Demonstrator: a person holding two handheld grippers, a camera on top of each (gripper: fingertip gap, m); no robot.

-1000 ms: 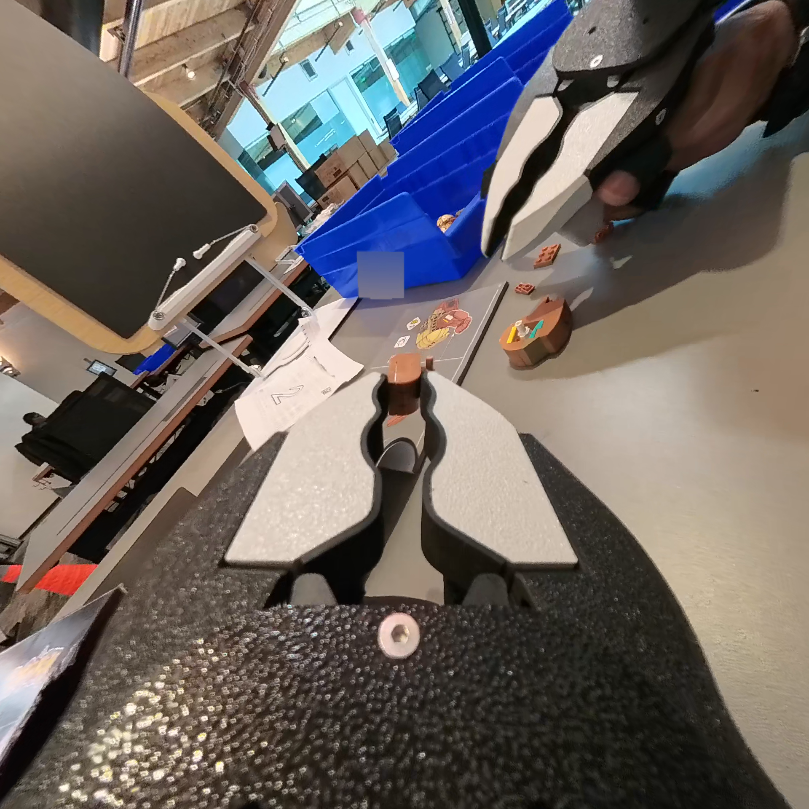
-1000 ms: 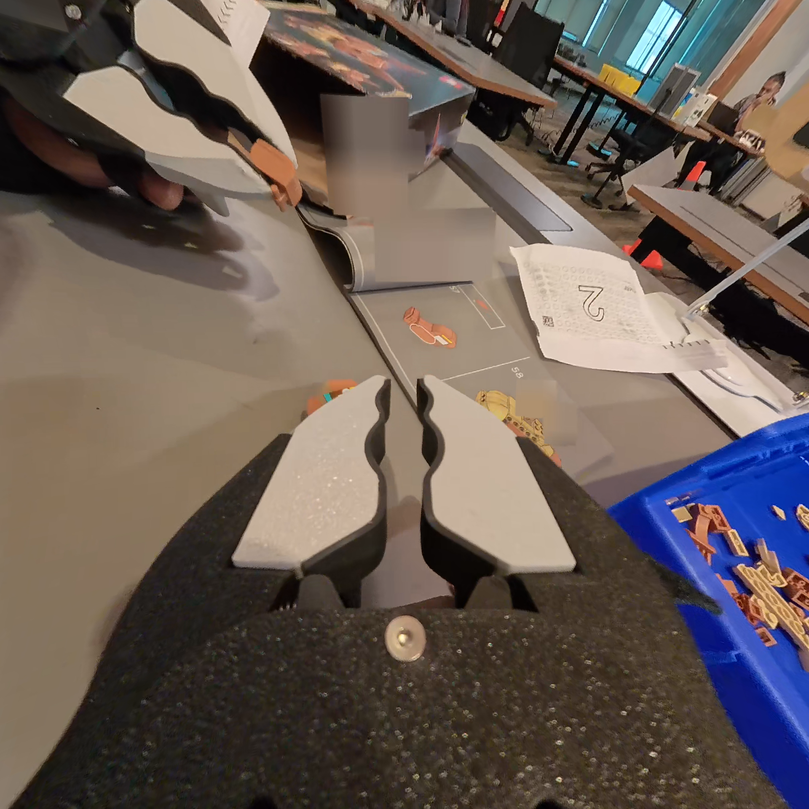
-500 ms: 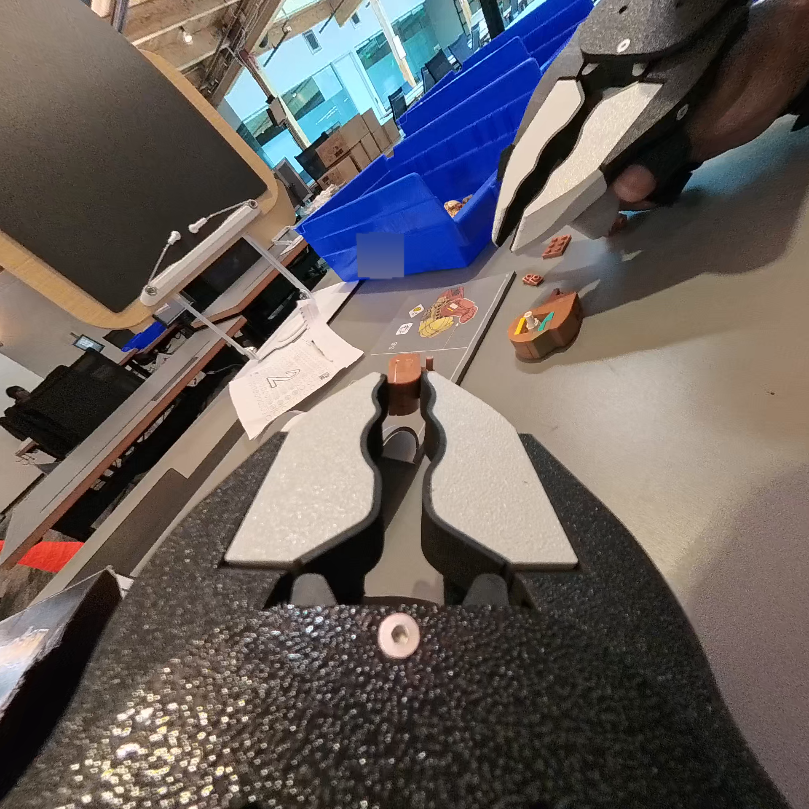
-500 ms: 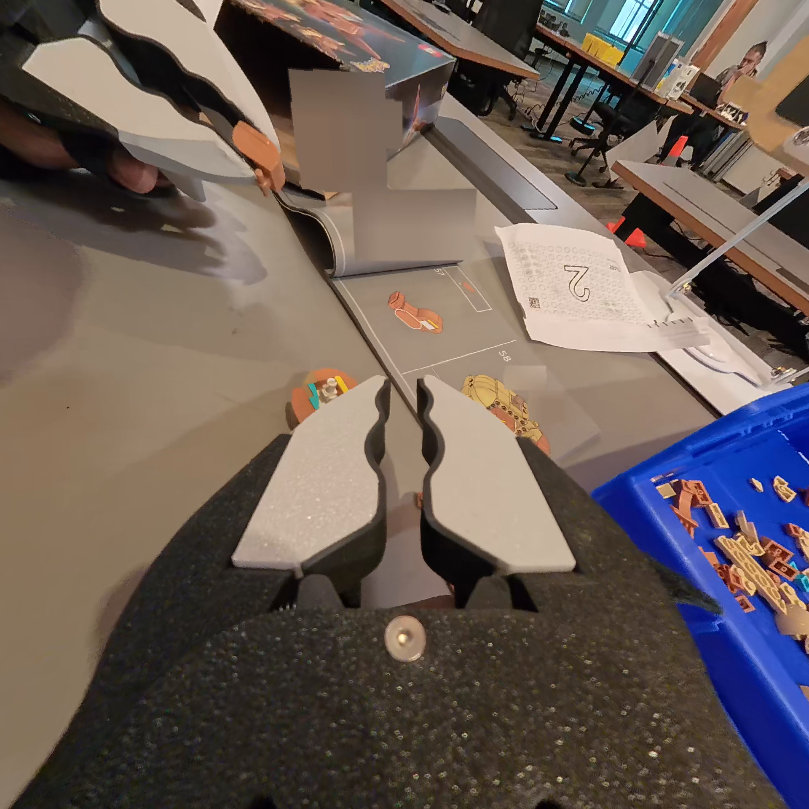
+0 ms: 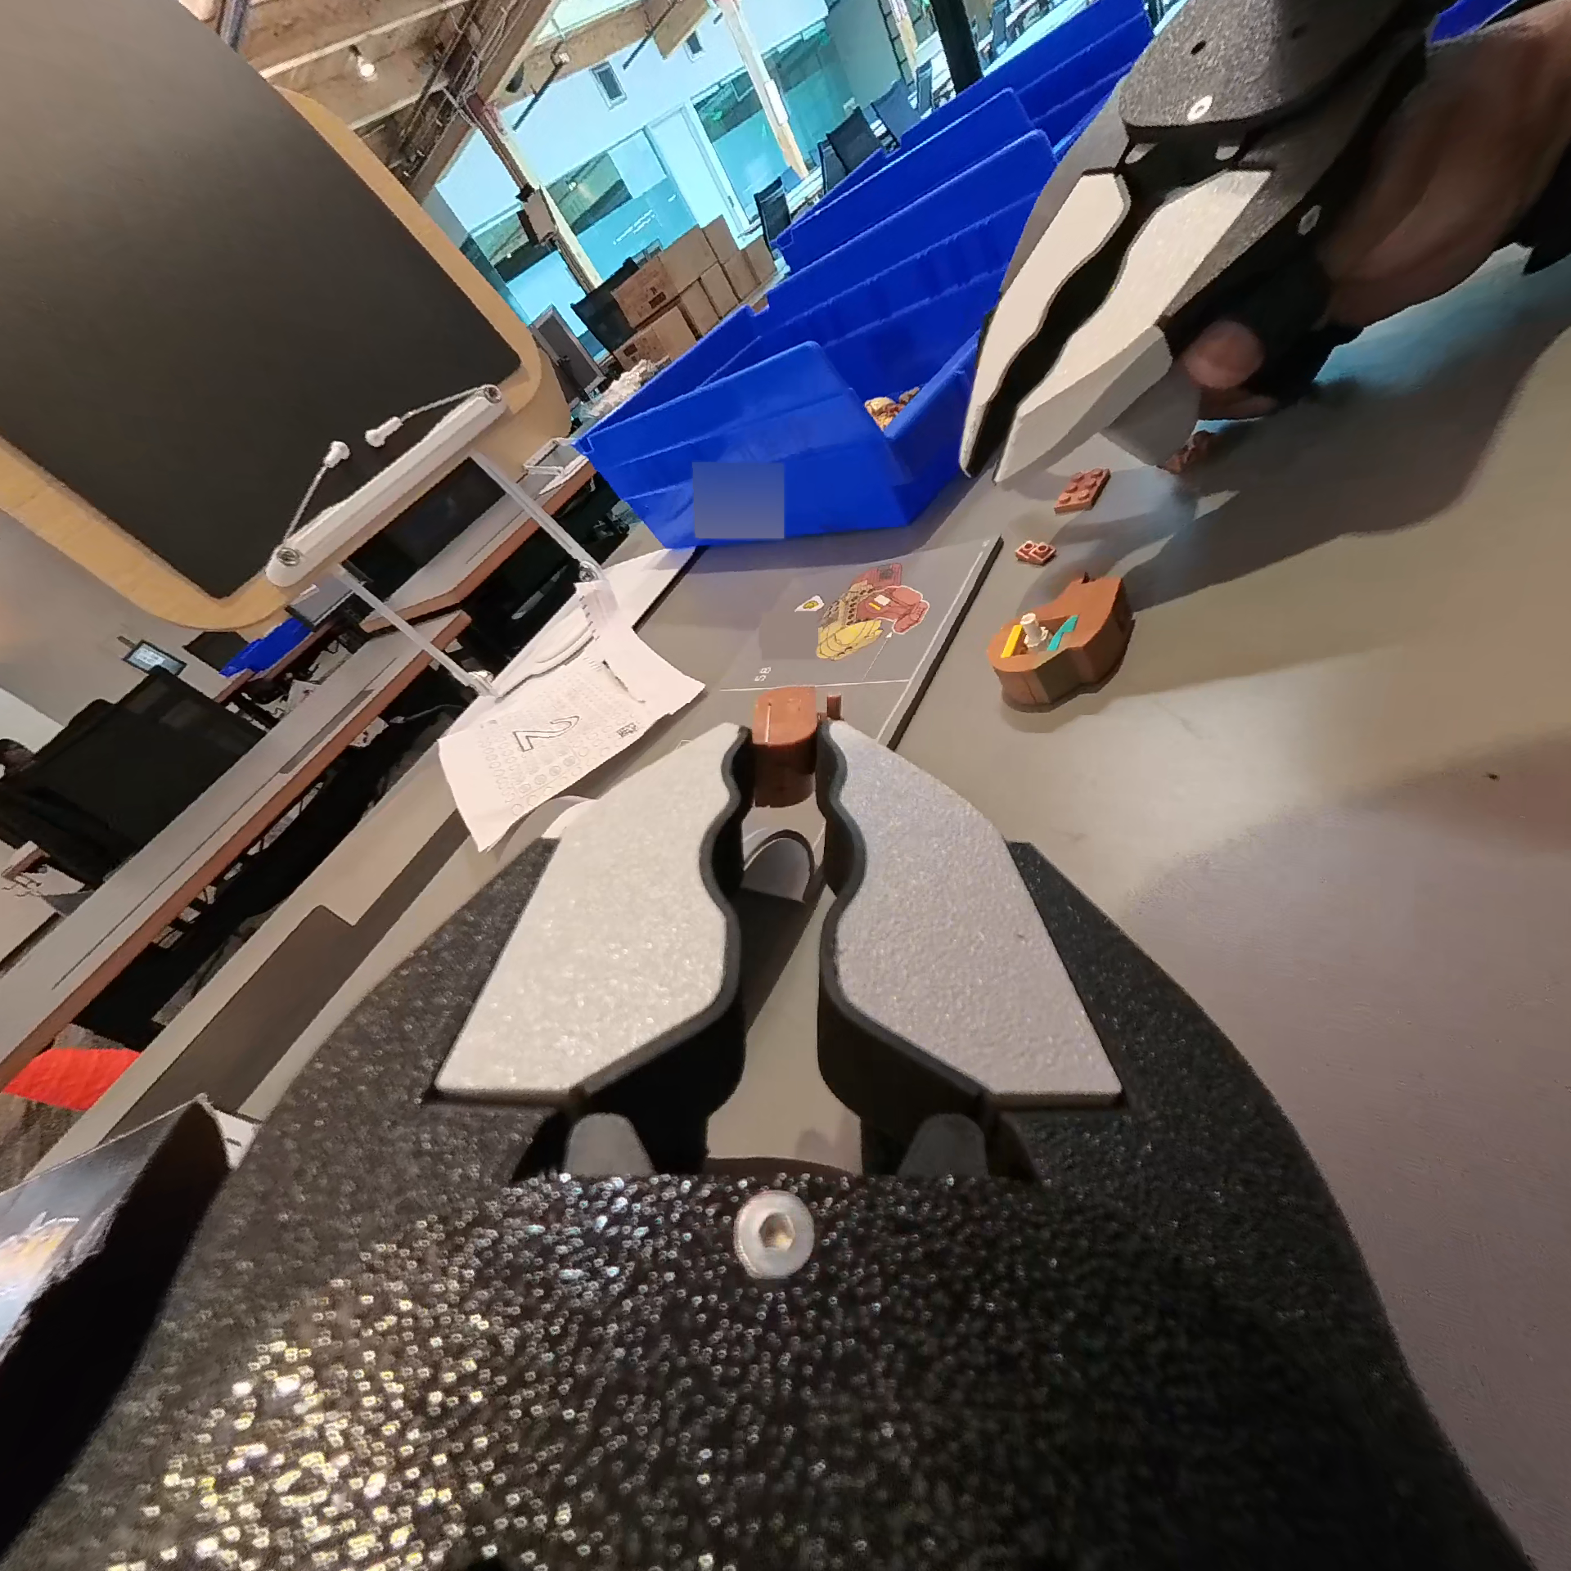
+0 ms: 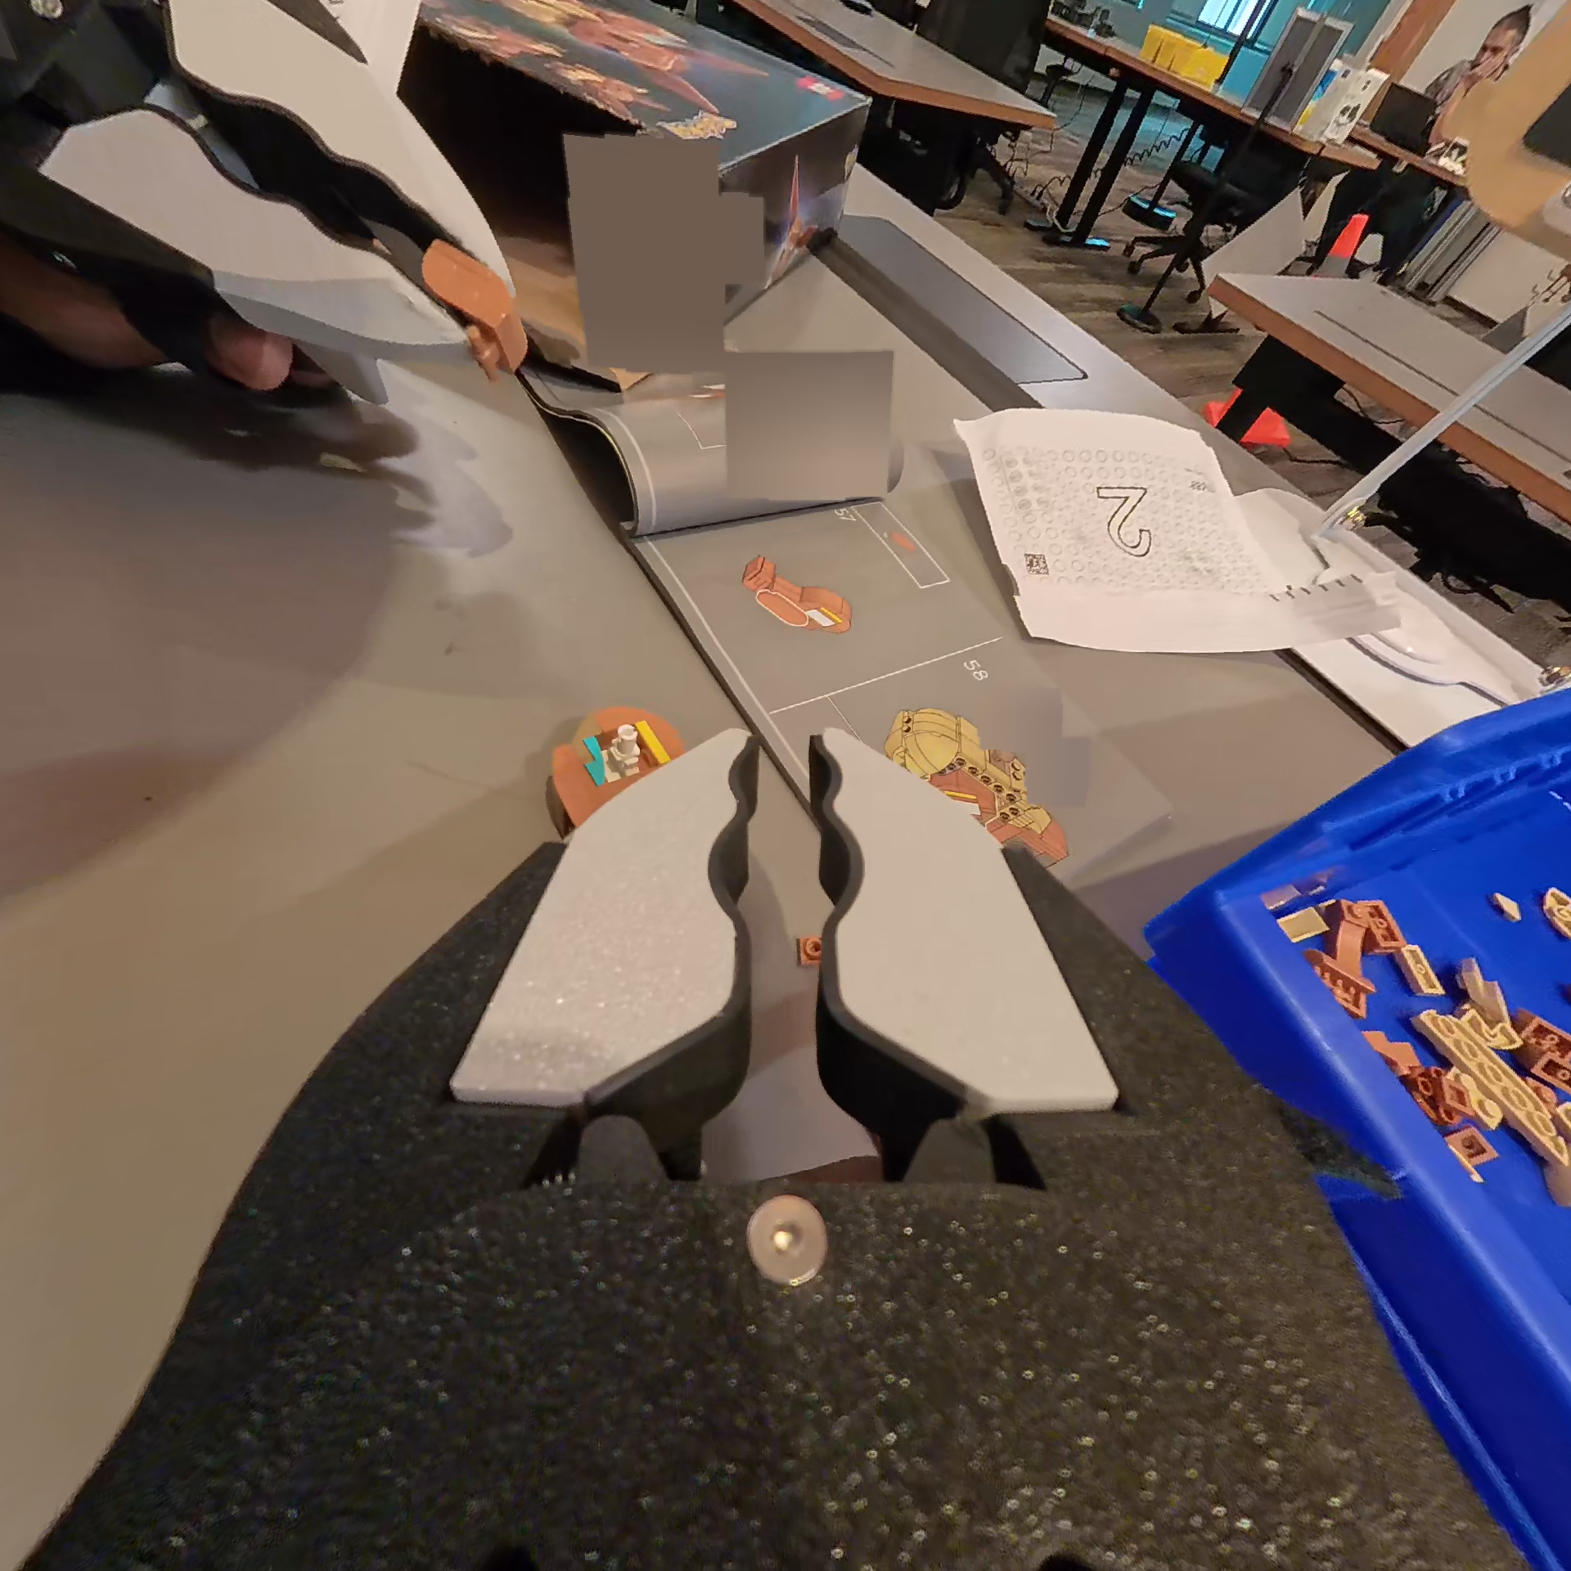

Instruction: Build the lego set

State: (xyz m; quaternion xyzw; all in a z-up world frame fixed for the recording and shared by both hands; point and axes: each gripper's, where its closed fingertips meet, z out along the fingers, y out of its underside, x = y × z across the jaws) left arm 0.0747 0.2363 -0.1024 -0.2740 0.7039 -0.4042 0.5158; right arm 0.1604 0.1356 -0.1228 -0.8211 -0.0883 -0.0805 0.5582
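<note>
Grey tabletop [image 6: 212,680] in a big open workshop, with an open instruction booklet [image 6: 850,663] lying flat at centre, a printed white sheet [image 6: 1122,527] to its right and a blue bin [image 6: 1360,867] of loose brown and tan bricks at the near right. Up at the far left the left gripper [image 5: 785,748] is clamped on a small brown brick piece [image 5: 784,748], both pads pressed to its sides, held above the table. Meanwhile the right gripper [image 6: 782,748] hovers with its fingers slightly apart and nothing between them, just right of a round brown brick assembly [image 6: 612,757] resting beside the booklet's left edge, with a tiny brown brick [image 6: 809,949] on the table beneath its fingers.
</note>
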